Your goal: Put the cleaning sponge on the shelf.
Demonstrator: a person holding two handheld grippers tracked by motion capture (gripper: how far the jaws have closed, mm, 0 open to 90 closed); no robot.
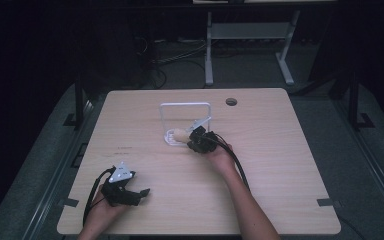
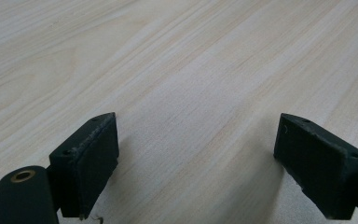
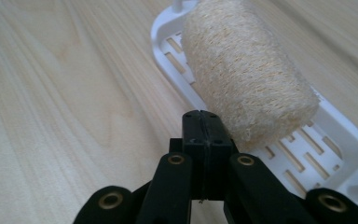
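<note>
A beige loofah roll (image 1: 179,133) (image 3: 247,79) lies on its side in a white slotted tray (image 1: 170,140) (image 3: 340,135) near the middle of the wooden table (image 1: 280,165). A white wire frame (image 1: 185,105) rises from the tray's far side. My right gripper (image 1: 192,136) (image 3: 201,128) is shut, jaws pressed flat together with nothing seen between them; its tip sits against the near end of the loofah at the tray's edge. My left gripper (image 1: 140,194) (image 2: 196,158) is open at the near left, low over bare wood, with nothing between its jaws.
A round cable hole (image 1: 231,102) sits in the table's far right part. Beyond the table stand the white legs of another desk (image 1: 209,50) and floor cables. Bare tabletop lies to the right of the tray and between the two grippers.
</note>
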